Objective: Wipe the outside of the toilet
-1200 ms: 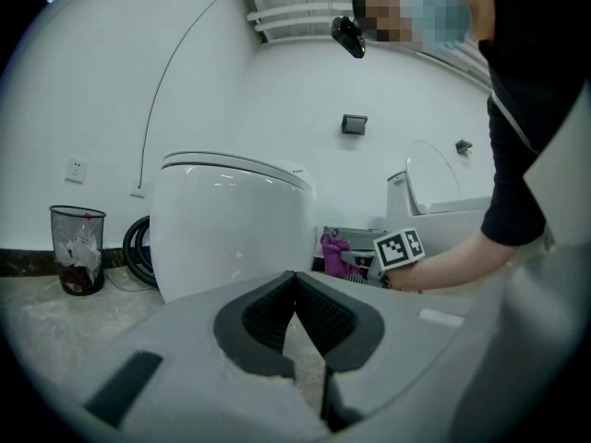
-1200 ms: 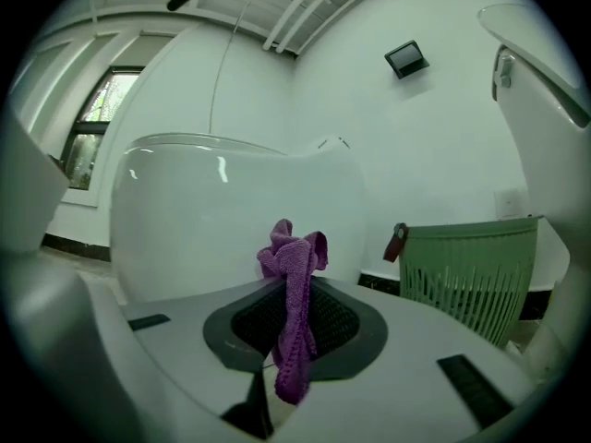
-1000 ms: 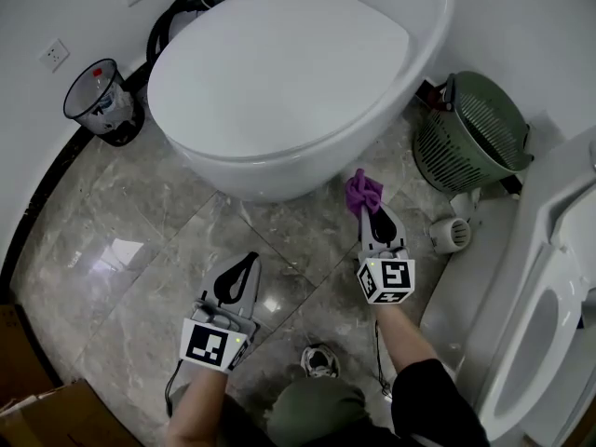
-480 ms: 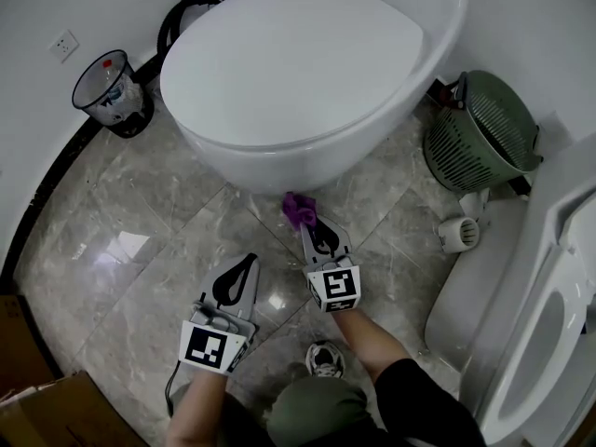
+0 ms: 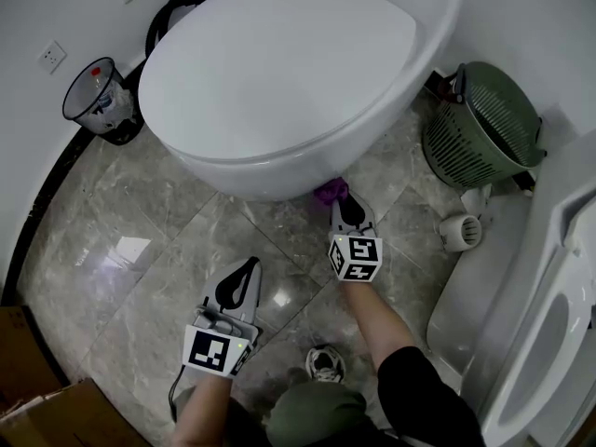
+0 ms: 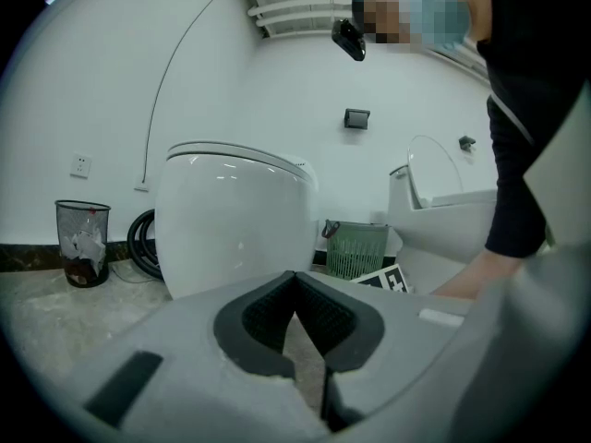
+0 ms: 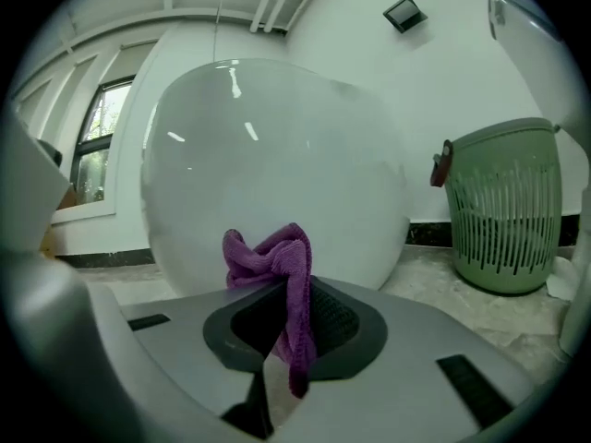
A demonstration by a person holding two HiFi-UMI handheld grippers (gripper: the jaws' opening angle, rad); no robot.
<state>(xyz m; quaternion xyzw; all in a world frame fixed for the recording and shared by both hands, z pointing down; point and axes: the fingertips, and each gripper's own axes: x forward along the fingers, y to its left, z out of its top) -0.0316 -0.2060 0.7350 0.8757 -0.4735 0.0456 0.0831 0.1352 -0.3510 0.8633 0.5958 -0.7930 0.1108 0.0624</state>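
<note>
Toilet (image 5: pixel 279 73): glossy white, smooth rounded ovoid, filling the upper centre of the head view above polished grey marble floor (image 5: pixel 121 250). Your right gripper (image 5: pixel 345 205) sits at centre frame under the bowl's lower edge, with the slatted green basket (image 5: pixel 480 124) near on the right. Its jaws pinch a crumpled purple cloth (image 7: pixel 277 261) just at the bowl's outside. Your left gripper (image 5: pixel 244 273), lower centre-left, has its jaws pressed together, empty, over open floor.
</note>
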